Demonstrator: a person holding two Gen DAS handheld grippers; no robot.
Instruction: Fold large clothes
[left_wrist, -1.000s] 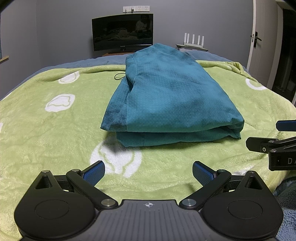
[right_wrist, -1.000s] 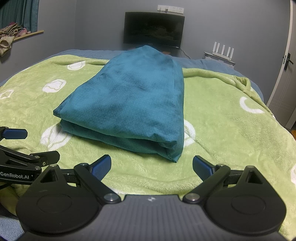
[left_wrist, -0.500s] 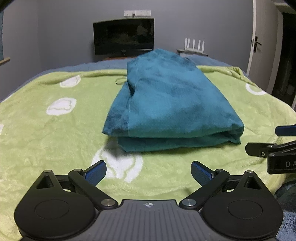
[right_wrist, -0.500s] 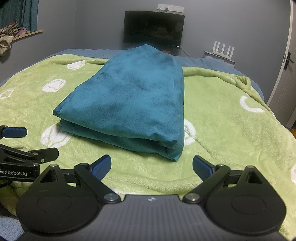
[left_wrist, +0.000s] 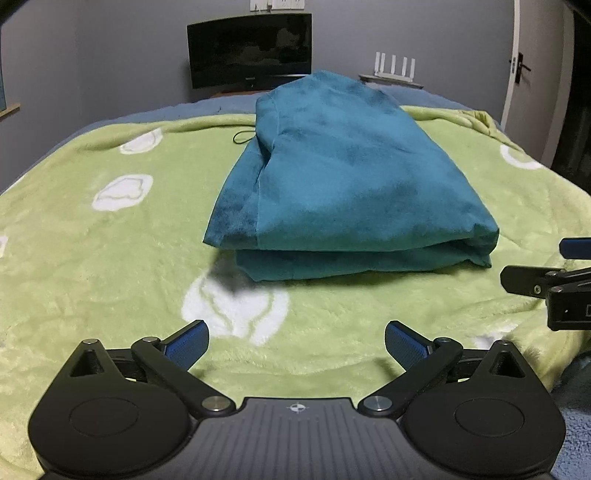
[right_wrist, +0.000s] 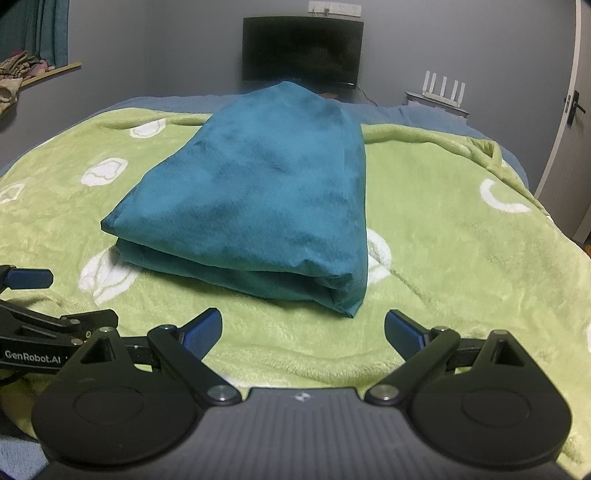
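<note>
a teal garment (left_wrist: 343, 184), folded into a thick stack, lies in the middle of a green blanket (left_wrist: 92, 266) with white patches spread over a bed. the left gripper (left_wrist: 296, 343) and right gripper (right_wrist: 303, 330) hover just short of its near edge, side by side, each with blue-padded fingers (left_wrist: 186, 345) spread wide and holding nothing. a dark monitor (right_wrist: 302, 50) stands against the grey wall behind.
</note>
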